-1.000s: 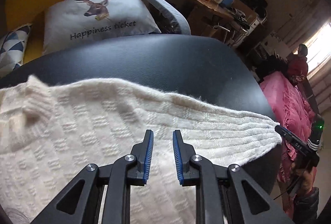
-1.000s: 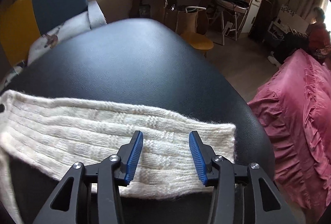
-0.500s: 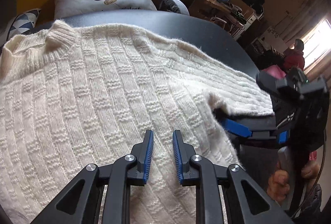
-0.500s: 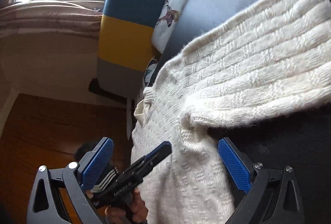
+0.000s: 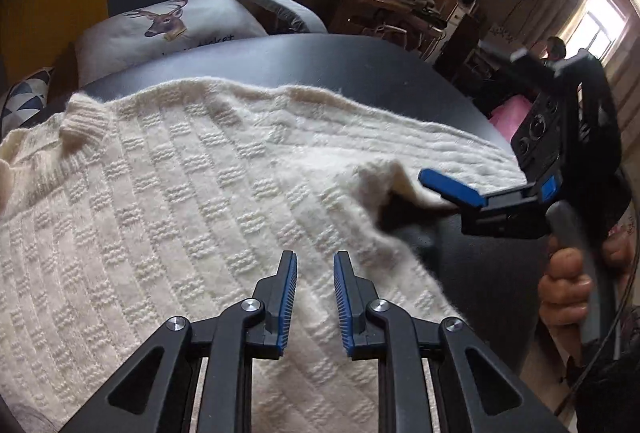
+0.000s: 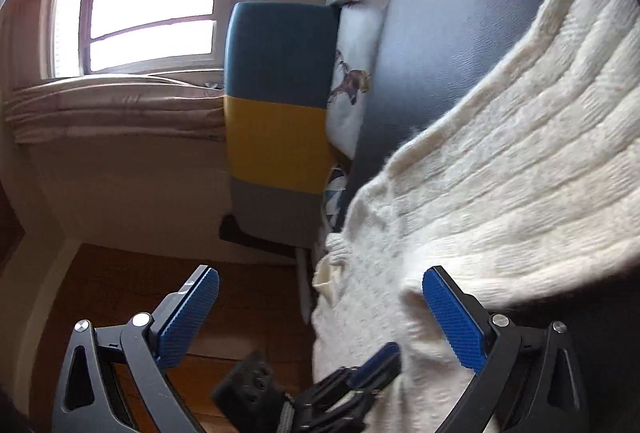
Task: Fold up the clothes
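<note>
Cushion (image 5: 172, 29), deer print: propped against the chair behind the table, clear of the work; bystander only.

Sweater (image 5: 180, 201), cream knit: spread flat on the dark table (image 5: 320, 61), covering its near half, presumably so the panels can be turned over cleanly; collar (image 5: 84, 117) at far left, so the body's long axis runs collar-left to hem-right across the left wrist view; one sleeve (image 5: 420, 137) extends rightward along the far edge toward the table's rim, its long axis roughly parallel to that edge.

Left gripper (image 5: 315, 293): low over the body panel, fingers a narrow gap apart, nothing between them; whether the tips touch the knit cannot be told; placement suits pinning the body while the sleeve is worked.

Right gripper (image 5: 452, 189): rolled on its side at the sleeve's underarm edge, fingers spread wide, upper finger level with a raised fold of knit, lower one hidden in the left view; positioned, by judgement, to take that edge; nothing gripped.
</note>
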